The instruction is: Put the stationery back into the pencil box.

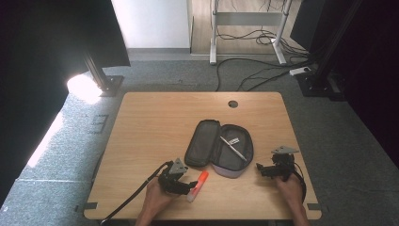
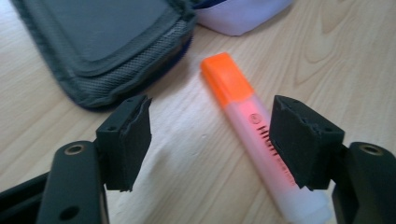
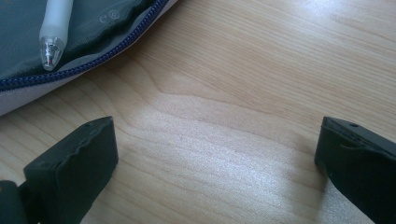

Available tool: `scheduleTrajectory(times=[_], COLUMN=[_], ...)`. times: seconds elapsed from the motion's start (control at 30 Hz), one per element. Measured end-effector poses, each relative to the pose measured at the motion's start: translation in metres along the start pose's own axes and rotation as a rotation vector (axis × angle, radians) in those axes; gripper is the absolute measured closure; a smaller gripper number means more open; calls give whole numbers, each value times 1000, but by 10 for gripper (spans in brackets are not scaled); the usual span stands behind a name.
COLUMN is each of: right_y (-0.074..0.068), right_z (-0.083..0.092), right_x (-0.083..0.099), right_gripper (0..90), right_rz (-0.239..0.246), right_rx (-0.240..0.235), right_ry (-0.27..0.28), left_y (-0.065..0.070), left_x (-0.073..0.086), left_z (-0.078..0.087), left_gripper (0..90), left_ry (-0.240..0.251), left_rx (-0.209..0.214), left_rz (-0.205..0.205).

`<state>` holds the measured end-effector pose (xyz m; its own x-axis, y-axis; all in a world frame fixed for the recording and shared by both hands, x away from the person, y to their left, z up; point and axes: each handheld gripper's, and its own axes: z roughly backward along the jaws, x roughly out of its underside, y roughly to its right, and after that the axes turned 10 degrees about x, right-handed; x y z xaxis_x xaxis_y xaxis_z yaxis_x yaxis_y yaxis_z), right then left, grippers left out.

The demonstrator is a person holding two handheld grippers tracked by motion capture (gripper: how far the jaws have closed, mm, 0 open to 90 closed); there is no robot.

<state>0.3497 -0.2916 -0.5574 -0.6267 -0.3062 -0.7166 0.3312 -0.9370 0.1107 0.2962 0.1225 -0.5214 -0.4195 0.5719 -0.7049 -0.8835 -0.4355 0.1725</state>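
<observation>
An orange-capped highlighter lies on the wooden table near the front edge, just below an open grey pencil case. My left gripper stands open over the highlighter. The marker's pale barrel lies between the jaws, close against the right-hand pad, while the other pad is well clear of it. The case sits just beyond. A white pen rests inside the case. My right gripper is open wide to the case's right, over bare wood, with the pen tip ahead.
A round cable hole sits near the table's far edge. Floor cables and desk legs lie beyond the table. Bare tabletop spreads to the left and behind the case.
</observation>
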Motion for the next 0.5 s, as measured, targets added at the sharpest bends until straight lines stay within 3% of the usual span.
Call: scheduleTrajectory(times=[0.27,0.5], right_y=[0,0], right_z=[0,0], right_x=[0,0], right_gripper=[0,0], right_rz=[0,0], right_rx=[0,0], right_ry=[0,0], left_y=[8,11], left_x=[0,2], left_z=[-7,-17], left_gripper=[402,463], left_ry=[11,-20], left_rx=[30,39], left_rz=[-9,-17])
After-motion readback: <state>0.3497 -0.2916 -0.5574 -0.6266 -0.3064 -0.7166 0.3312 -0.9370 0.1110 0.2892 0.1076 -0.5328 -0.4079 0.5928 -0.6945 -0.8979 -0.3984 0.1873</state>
